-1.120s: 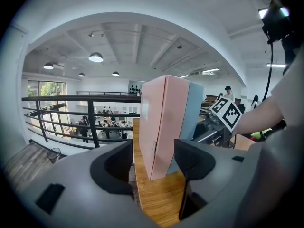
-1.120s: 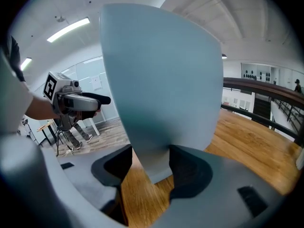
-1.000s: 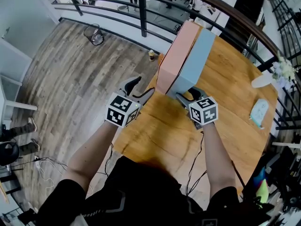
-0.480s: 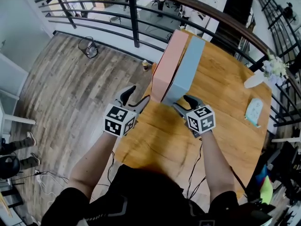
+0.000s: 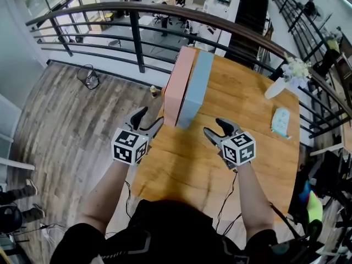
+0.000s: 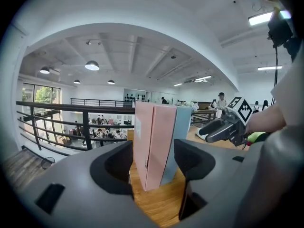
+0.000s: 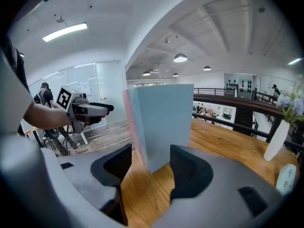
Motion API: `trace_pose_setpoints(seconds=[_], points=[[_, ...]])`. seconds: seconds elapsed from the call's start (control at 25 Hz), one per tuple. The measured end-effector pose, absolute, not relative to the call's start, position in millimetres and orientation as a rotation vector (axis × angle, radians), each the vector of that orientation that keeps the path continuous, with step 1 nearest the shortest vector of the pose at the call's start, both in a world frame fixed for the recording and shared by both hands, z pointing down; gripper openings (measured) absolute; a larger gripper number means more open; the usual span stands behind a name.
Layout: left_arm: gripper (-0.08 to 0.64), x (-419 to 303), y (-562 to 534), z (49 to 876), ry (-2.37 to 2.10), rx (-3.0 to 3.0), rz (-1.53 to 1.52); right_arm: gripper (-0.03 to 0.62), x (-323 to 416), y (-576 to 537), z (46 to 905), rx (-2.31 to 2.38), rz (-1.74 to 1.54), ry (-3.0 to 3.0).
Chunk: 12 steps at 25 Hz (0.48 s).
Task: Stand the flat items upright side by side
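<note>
Two flat boxes stand upright side by side on the wooden table (image 5: 247, 100): a pink box (image 5: 176, 87) on the left and a light blue box (image 5: 195, 89) touching it on the right. My left gripper (image 5: 148, 118) hangs open just short of the pink box's near end, at the table's left edge. Open too, my right gripper (image 5: 214, 126) sits a little back and right of the blue box. In the left gripper view the pink box (image 6: 152, 141) stands beyond the empty gripper (image 6: 153, 163). In the right gripper view the blue box (image 7: 164, 122) stands beyond the empty gripper (image 7: 151, 167).
A white vase with flowers (image 5: 280, 81) and a pale flat object (image 5: 280, 121) are on the table's right side. A dark railing (image 5: 137, 43) runs behind the table. The table's left edge drops to the wood floor (image 5: 71, 120).
Both grippers have drawn back from the near ends of the boxes. The boxes stay standing. The head view has tilted up to show more of the railing.
</note>
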<state>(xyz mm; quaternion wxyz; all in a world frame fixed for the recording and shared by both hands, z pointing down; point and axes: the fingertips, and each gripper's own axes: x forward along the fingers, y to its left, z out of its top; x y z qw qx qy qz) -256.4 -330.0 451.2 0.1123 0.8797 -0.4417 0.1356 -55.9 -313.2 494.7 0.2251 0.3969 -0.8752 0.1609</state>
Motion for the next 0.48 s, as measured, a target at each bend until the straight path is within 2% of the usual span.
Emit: trace_pose_setpoints(seconds=[0.48], points=[[0.288,-232.5,-313.0,383.4,-1.187,2.704,0.235,0.259,5.8,-265.9,418.7,1.520,0.501,-2.439]])
